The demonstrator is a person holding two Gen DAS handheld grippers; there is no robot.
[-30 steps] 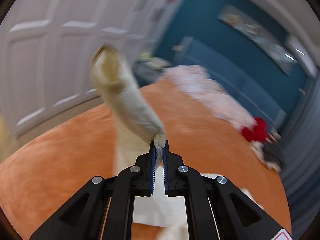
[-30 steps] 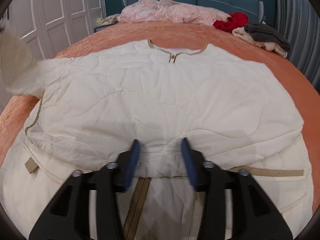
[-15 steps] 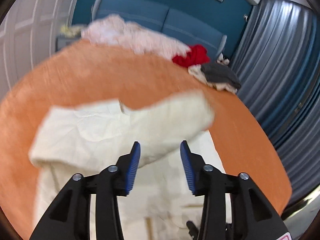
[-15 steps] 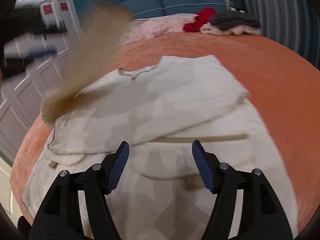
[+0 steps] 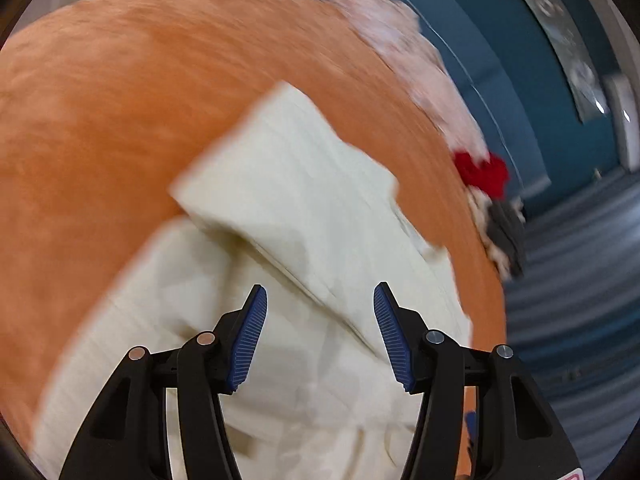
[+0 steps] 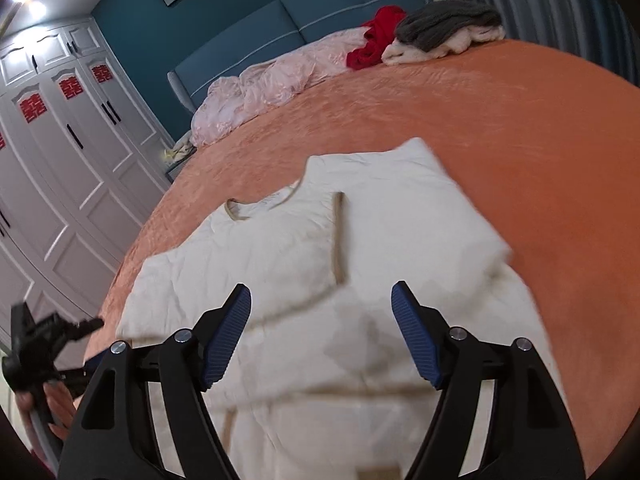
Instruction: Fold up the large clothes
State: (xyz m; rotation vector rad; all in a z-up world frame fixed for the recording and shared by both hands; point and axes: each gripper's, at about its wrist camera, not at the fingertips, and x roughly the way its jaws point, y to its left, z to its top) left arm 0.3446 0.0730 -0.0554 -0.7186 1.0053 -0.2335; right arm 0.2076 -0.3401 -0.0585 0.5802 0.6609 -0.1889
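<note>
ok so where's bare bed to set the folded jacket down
Bare orange bedspread lies right of the cream quilted jacket, and between it and the headboard pile. That pile is crowded: pink quilt, red garment, grey knit.

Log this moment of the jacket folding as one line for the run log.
step: sleeves folded in | cream jacket flat on orange bed | left gripper open, empty | right gripper open, empty

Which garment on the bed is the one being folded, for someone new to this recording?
Start from the orange bedspread. The cream quilted jacket lies spread across its near half, below both open grippers, sleeves folded in over the body. Unlike the pink, red and grey clothes heaped by the blue headboard, it is flat and tan-trimmed.
</note>
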